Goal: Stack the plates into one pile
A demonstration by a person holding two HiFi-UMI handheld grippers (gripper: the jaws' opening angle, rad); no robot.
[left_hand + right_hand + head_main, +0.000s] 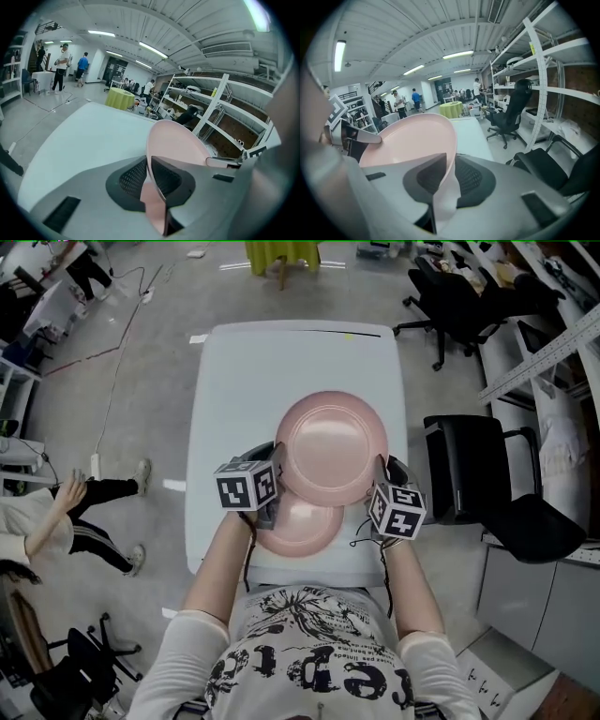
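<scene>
- Jaws of the left gripper (149,161) are nearly together, clamped on the near rim of the upper pink plate (176,143); the rim runs edge-on between the two dark ribbed pads (133,177).
- Jaws of the right gripper (450,161) stand slightly wider and also close on this plate's (412,140) rim, with a pad on each face of the edge.
- From the head view, the left gripper (277,474) holds the upper pink plate (330,448) at its left edge and the right gripper (380,470) holds it at the opposite, right edge.
- Each gripper view shows the other gripper across the dish: the right gripper (229,161) at the far rim in the left gripper view, the left gripper (351,136) with its marker cube in the right gripper view.
- The lower pink plate (300,526) lies on the white table (281,362) near its front edge, between the two grippers.
- The upper plate overlaps the far part of the lower plate, offset away from the person; whether the two touch cannot be told.
- The far half of the table is bare.
- Black office chairs (469,474) stand to the right of the table, and a person (56,521) is on the floor to the left.
</scene>
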